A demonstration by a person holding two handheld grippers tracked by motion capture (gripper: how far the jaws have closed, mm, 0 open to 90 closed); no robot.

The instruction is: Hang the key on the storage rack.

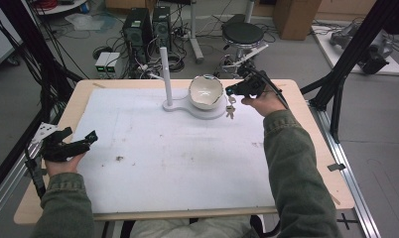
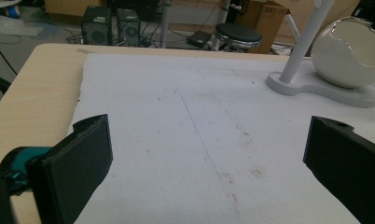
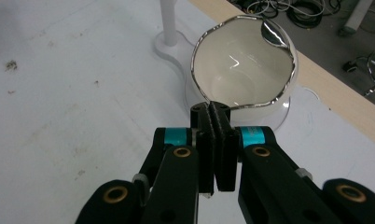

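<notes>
Two handheld grippers over a white mat (image 1: 187,158). The right gripper (image 1: 231,91), jaws pressed together, holds a bunch of keys (image 1: 231,108) dangling just beside a white eggshell-shaped bowl (image 1: 206,91) on its stand (image 1: 207,113). The left gripper (image 1: 91,137), jaws wide apart and empty, rests at the mat's left edge

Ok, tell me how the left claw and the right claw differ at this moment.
The left claw has its jaws wide apart with nothing between them; the right claw is shut, a bunch of keys hanging from it. The left claw sits low at the near left edge of the white mat; the right claw is held up at the far side, just beside the egg-shaped bowl. Both are black, hand-held, with teal bands.
</notes>
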